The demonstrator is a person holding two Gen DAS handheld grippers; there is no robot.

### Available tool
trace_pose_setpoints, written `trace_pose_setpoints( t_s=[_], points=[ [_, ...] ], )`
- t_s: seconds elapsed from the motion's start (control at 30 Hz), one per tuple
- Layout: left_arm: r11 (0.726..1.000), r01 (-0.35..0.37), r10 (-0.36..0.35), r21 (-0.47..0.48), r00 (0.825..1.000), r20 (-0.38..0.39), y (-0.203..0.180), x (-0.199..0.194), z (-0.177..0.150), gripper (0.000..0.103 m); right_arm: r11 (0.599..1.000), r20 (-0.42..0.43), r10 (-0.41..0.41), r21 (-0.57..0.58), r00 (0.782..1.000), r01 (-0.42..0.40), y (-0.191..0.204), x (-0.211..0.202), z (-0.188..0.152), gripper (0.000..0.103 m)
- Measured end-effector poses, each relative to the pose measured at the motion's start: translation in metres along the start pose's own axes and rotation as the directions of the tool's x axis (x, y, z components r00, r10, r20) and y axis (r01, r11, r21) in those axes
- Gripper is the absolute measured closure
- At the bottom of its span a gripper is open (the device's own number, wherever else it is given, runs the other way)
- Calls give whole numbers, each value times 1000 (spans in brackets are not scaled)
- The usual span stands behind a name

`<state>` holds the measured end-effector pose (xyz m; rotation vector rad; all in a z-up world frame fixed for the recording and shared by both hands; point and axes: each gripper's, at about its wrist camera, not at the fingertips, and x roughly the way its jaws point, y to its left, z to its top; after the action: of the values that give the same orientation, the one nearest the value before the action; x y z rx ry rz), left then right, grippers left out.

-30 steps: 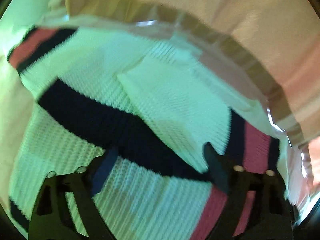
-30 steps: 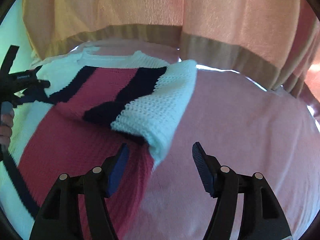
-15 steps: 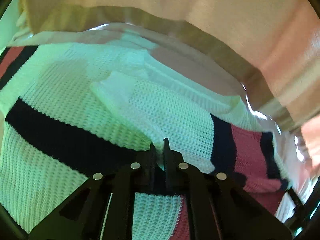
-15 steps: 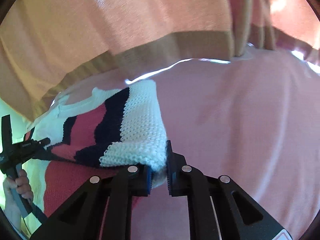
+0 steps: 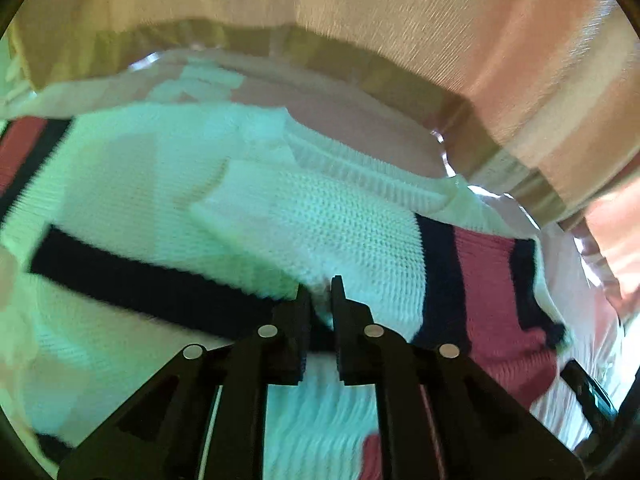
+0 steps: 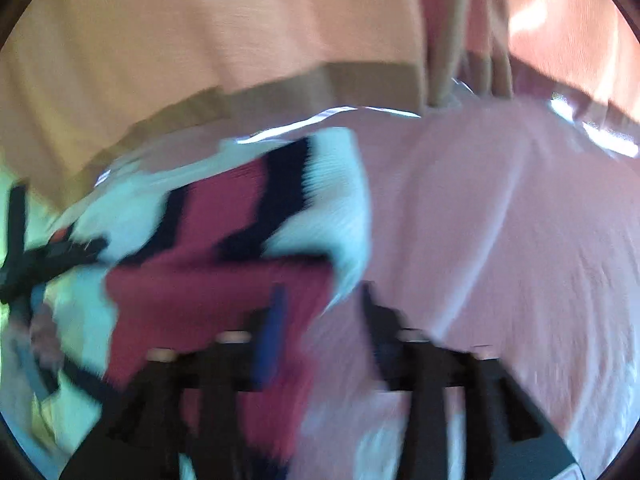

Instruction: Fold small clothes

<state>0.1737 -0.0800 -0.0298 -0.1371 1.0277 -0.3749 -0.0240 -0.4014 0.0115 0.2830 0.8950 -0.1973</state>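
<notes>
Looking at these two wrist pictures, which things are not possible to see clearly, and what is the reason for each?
- Left wrist view: the lower part of the sweater is hidden behind the left gripper; the jaws are nearly shut on a knit fold.
- Right wrist view: motion blur smears the right gripper; its jaws are opening with no cloth between them.
- Right wrist view: the hand at the left edge is cut off and blurred.

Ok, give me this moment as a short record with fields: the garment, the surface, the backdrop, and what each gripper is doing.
garment: knitted sweater, white with navy and red stripes, lying partly folded
surface: pink sheet
backdrop: orange curtain with a tan hem
left gripper: pads nearly together, pinching a fold of the knit, starting to open
right gripper: jaws opening, wide apart at the sweater's edge, gripping nothing
image quality: right wrist view blurred
</notes>
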Motion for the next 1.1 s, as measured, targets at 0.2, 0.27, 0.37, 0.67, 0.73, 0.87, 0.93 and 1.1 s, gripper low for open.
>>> trace_pose_setpoints(
  t_s=[0.2, 0.27, 0.37, 0.67, 0.73, 0.87, 0.93, 1.1],
  points=[
    [993, -111, 113, -45, 993, 45, 55, -78, -54, 51, 996, -68, 82, -32, 994, -85, 26, -40, -125, 38],
    [978, -189, 194, -90, 980, 45, 85, -95, -84, 43, 994, -89, 103, -21, 991, -105, 31, -45, -156, 38],
    [946, -274, 279, -175, 960, 2, 134, -114, -128, 43, 993, -85, 118, -18, 989, -120, 38, -50, -183, 38],
    [981, -141, 129, -134, 987, -91, 154, -122, -172, 97, 982, -90, 188, 22, 978, -187, 32, -69, -185, 92],
    [990, -93, 81, -108, 990, -112, 147, -131, -184, 98, 986, -87, 164, 10, 983, -164, 22, -98, -189, 92],
    [999, -52, 48, -16, 983, -178, 122, -152, -227, 98, 998, -153, 49, -27, 987, -54, -4, -133, -209, 99],
    [996, -90, 93, 22, 981, -168, 113, -157, -236, 98, 1000, -230, 4, -19, 973, -9, -14, -126, -219, 103],
    [999, -12, 9, -36, 998, -68, 108, -190, -201, 91, 998, -137, -22, -54, 990, 14, -9, -141, -188, 101]
  ],
)
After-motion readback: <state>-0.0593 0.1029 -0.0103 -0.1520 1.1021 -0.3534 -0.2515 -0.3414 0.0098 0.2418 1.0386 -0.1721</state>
